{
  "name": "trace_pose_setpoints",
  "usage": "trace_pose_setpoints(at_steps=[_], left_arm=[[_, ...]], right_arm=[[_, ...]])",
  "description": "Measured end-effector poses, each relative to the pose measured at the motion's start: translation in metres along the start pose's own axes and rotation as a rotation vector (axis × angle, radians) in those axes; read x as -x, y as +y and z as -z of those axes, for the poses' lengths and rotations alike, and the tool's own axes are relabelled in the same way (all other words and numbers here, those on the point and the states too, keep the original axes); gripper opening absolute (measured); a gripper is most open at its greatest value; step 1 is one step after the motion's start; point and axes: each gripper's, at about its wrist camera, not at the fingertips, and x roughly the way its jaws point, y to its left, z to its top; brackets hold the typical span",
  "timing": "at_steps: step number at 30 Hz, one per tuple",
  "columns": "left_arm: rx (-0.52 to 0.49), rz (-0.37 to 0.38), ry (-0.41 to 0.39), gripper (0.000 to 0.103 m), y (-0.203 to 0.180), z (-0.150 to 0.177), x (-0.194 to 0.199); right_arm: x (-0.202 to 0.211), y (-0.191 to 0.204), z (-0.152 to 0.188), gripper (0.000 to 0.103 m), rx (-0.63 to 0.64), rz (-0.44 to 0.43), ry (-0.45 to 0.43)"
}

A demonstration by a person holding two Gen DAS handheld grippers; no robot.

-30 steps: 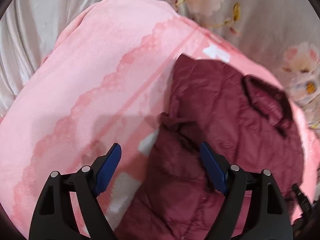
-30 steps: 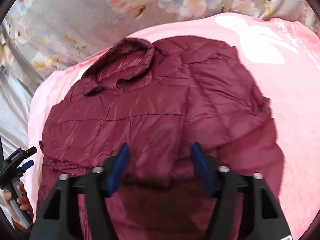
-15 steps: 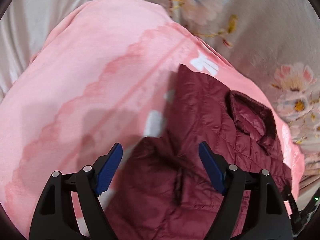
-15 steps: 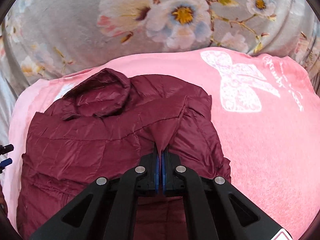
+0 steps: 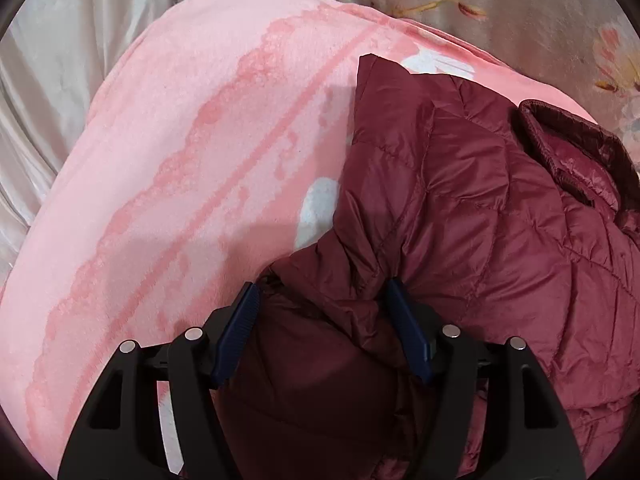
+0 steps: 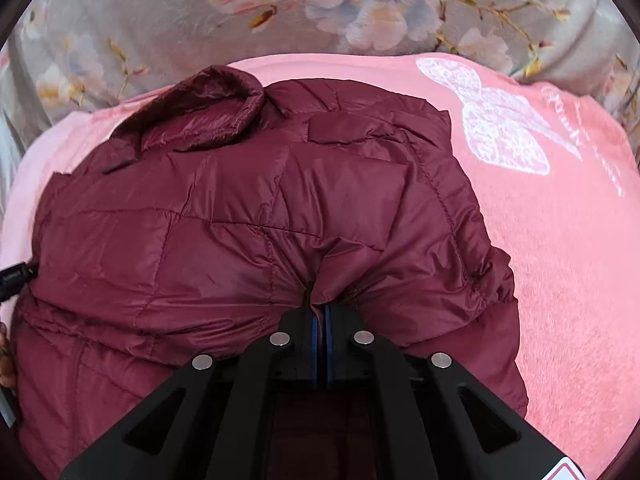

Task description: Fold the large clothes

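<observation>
A maroon quilted puffer jacket (image 5: 500, 216) lies on a pink blanket (image 5: 180, 160), collar at the far side. In the left wrist view my left gripper (image 5: 320, 292) is part closed around a bunched fold of the jacket's left edge, the blue pads (image 5: 404, 320) pressing its sides. In the right wrist view the jacket (image 6: 224, 224) fills the middle, its collar (image 6: 208, 112) at upper left. My right gripper (image 6: 322, 312) is shut on a pinch of the jacket fabric near the right side.
The pink blanket (image 6: 560, 260) with a white bow print (image 6: 500, 128) lies over a grey floral bedsheet (image 6: 320, 12). White sheet folds (image 5: 52, 60) show at far left. The other gripper and a hand show at the left edge (image 6: 10, 280).
My left gripper moved onto the jacket's left edge and narrowed around a fold. My right gripper closed on the jacket fabric and stays shut, now closer to the jacket.
</observation>
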Motion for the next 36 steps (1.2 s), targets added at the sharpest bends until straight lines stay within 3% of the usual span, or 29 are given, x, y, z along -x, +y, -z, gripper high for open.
trace_pose_setpoints(at_steps=[4,8,11,13,16,22,28,36], left_arm=[[-0.038,-0.041,-0.011,0.066,-0.007,0.001,0.004],[-0.035,0.026,-0.015,0.064,0.0,-0.002,0.036],[-0.073,0.101,-0.084,0.066,-0.016,-0.009,0.077],[-0.109,0.16,-0.089,0.073,-0.037,-0.014,0.087],[-0.164,0.189,-0.06,0.074,-0.075,-0.011,0.078],[-0.19,0.157,-0.003,0.076,-0.1,0.022,0.041],[-0.201,0.129,-0.077,0.08,-0.098,0.042,0.035],[-0.205,0.108,-0.107,0.083,-0.1,0.048,0.034]], right_arm=[[0.007,-0.007,-0.006,0.003,-0.017,0.0,0.021],[0.055,-0.008,-0.015,0.01,-0.08,-0.007,-0.074],[0.077,0.022,-0.027,0.012,-0.014,-0.067,-0.113],[0.073,0.052,-0.033,0.012,0.057,-0.115,-0.09],[0.044,0.092,-0.029,0.012,0.128,-0.143,-0.023],[0.009,0.106,0.001,0.012,0.122,-0.148,0.035],[0.007,0.102,0.009,0.011,0.093,-0.174,0.012],[0.005,0.098,0.009,0.011,0.086,-0.192,0.005]])
